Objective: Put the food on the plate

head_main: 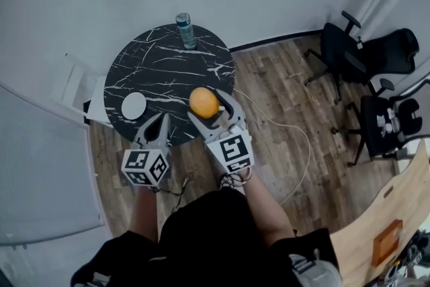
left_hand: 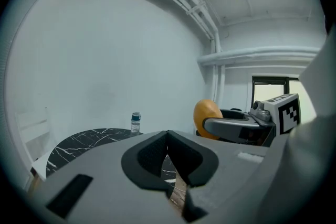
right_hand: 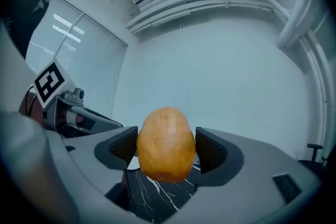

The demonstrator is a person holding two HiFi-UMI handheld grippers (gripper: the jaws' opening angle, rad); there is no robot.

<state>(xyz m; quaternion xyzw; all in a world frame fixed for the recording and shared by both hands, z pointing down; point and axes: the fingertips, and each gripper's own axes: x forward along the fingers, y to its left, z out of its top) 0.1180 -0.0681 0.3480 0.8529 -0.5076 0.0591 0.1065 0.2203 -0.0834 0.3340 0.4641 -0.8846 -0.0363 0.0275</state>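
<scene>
My right gripper [head_main: 205, 106] is shut on an orange-brown potato [head_main: 203, 102], held above the front right edge of the round black marble table [head_main: 161, 67]. In the right gripper view the potato [right_hand: 166, 144] fills the gap between the jaws of the right gripper [right_hand: 166, 147]. A small white plate [head_main: 134, 105] lies on the table's front left. My left gripper [head_main: 159, 123] hangs just right of the plate, over the table's near edge, jaws closed with nothing between them. In the left gripper view, the left gripper [left_hand: 168, 157] is shut and the potato [left_hand: 206, 118] shows to its right.
A water bottle [head_main: 185, 30] stands at the table's far edge, bottle [left_hand: 136, 123] also in the left gripper view. White walls close in behind and left. Black office chairs [head_main: 366, 57] and a wooden desk [head_main: 396, 225] stand to the right on the wood floor. A cable [head_main: 295, 144] trails on the floor.
</scene>
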